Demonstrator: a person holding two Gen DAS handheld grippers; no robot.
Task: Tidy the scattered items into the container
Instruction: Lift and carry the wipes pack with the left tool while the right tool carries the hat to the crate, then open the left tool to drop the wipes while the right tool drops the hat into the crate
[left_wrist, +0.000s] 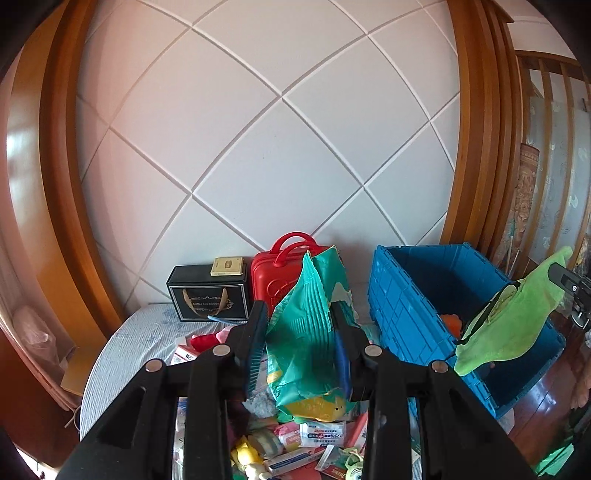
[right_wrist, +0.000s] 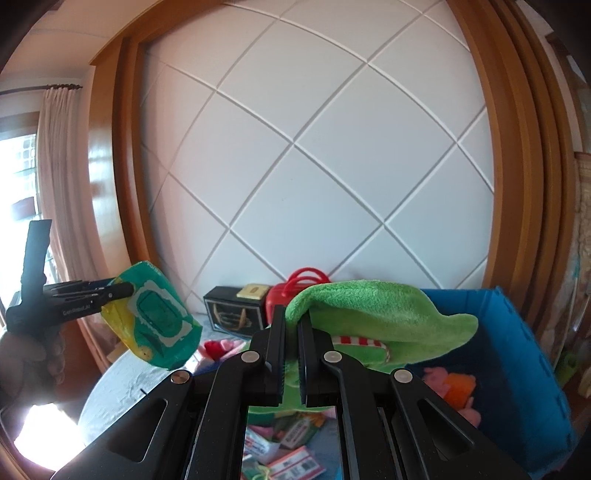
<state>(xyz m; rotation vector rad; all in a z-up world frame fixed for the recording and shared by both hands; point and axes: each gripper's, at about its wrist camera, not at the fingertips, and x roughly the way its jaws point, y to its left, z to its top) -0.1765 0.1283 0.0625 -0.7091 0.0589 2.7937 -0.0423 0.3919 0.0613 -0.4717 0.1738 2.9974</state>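
**Both claws loaded, crate half hidden**

Grippers first: the left gripper (left_wrist: 299, 332) is clamped on a green wipes pack (left_wrist: 306, 325), pads pressing both sides of the crinkled packaging. From the right wrist view the same pack (right_wrist: 159, 317) hangs in the air off to the left, with its resealable flap facing the camera. The hand (right_wrist: 33, 354) holding that gripper is mostly dark and blurry, cut off at the frame edge.

The right gripper (right_wrist: 293, 343) has its jaws pinched together on a green towel (right_wrist: 373, 317), which drapes over the right finger and blocks a good chunk of the blue crate (right_wrist: 517, 350) behind it. In the left view the towel (left_wrist: 517, 314) dangles above the crate (left_wrist: 406, 295), over its right side.

Inside the crate I can only make out something orange and pink (plush toy maybe, too blurry to tell).

Below the grippers, the small boxes and packets (left_wrist: 314, 439) scattered on the bed (left_wrist: 122, 350) are mostly covered by the black gripper bodies, labels unreadable. A red case (left_wrist: 280, 273) and a black gift box (left_wrist: 207, 299) stand against the quilted wall panel (left_wrist: 277, 129).
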